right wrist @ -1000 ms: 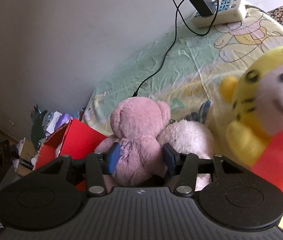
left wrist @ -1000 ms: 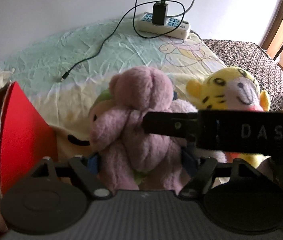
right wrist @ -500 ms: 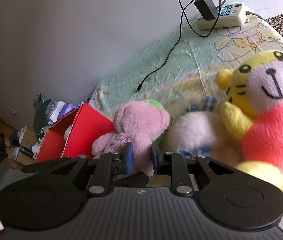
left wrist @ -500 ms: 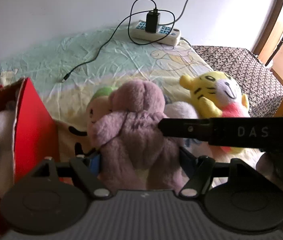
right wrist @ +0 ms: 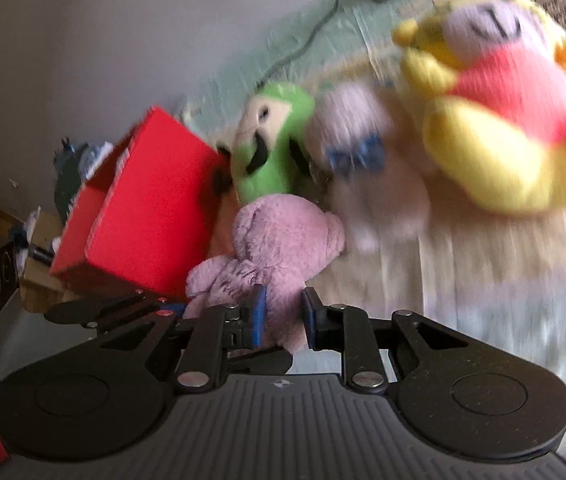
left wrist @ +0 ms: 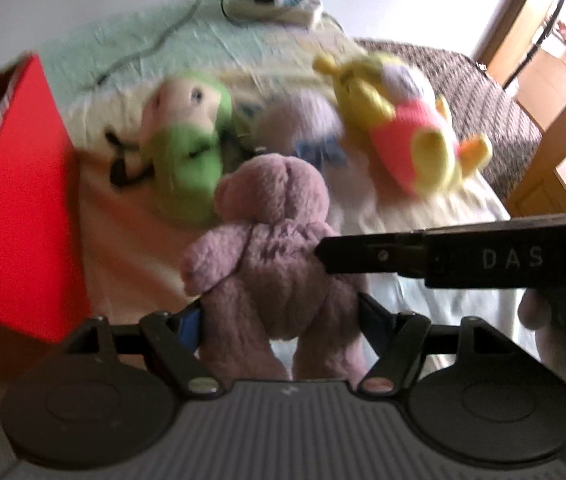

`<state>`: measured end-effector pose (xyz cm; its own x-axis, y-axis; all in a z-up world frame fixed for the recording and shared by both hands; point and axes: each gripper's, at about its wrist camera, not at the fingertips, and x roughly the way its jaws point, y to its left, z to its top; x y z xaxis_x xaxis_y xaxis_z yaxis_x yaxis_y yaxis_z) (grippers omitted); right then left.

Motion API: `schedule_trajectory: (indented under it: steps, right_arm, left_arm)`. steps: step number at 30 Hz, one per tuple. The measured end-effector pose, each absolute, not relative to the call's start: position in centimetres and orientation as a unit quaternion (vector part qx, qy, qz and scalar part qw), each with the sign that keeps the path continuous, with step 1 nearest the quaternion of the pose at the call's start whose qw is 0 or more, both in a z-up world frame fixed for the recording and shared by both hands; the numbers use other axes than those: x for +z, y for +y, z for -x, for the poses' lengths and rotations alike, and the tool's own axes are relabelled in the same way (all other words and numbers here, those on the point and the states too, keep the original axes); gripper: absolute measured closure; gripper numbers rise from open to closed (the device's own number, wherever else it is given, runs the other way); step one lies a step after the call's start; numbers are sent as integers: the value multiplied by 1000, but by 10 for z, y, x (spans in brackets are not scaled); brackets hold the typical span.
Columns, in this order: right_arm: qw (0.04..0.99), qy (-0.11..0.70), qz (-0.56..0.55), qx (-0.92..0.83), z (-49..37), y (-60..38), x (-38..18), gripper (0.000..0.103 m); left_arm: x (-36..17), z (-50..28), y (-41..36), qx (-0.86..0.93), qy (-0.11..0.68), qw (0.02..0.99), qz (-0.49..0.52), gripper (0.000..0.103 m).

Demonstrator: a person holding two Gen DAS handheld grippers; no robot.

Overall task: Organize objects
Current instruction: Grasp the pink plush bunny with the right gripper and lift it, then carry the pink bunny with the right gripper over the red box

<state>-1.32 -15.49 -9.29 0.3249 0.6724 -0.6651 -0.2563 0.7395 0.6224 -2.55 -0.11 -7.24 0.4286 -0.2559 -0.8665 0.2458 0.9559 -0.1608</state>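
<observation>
The bed still has three soft toys lying on it: the yellow tiger, the green toy and a pale toy. The red box sits close on the left. Both claws, left claw and right claw, squeeze the pink bear, lifted off the bed. A second ago the right claw was wider and the bear sat among the toys.

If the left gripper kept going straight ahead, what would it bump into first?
The left gripper is already clamped on the pink teddy bear, so the bear leads the way. Straight beyond it lies the green plush toy on the bed sheet, probably the first thing met, though blur hides the depth.
</observation>
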Motion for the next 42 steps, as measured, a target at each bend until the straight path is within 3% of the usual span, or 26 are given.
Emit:
schedule_trajectory:
  steps: [7, 11, 13, 16, 17, 18, 21, 23, 28, 42]
  right_arm:
    - [778, 518, -204, 291, 15, -143, -112, 72]
    - [789, 508, -190, 289, 13, -132, -115, 45]
    - [791, 503, -190, 292, 9, -127, -117, 41]
    - [776, 507, -221, 302, 3, -124, -119, 45]
    - [764, 515, -233, 310, 1, -122, -122, 56]
    - [755, 521, -241, 317, 0, -119, -123, 57]
    - [765, 509, -229, 322, 4, -114, -117, 61]
    - [768, 503, -231, 323, 7, -113, -113, 64]
    - [793, 459, -227, 330, 17, -109, -82, 65]
    - [848, 311, -218, 370, 28, -74, 7, 65]
  left_arm:
    - [-104, 34, -2, -142, 548, 825, -4, 27]
    - [-110, 33, -2, -124, 541, 831, -24, 13]
    - [-113, 31, -3, -123, 540, 832, -28, 10]
    - [-115, 29, -8, -116, 536, 835, -42, 8]
    - [-116, 30, -10, -114, 535, 836, -49, 7]
    - [-116, 31, -12, -116, 534, 836, -54, 8]
    - [-110, 37, -16, -124, 526, 839, -67, 15]
    - [-107, 38, -13, -122, 526, 839, -68, 28]
    - [-85, 43, 0, -135, 512, 847, -40, 29]
    - [27, 58, 61, -161, 365, 916, -32, 29]
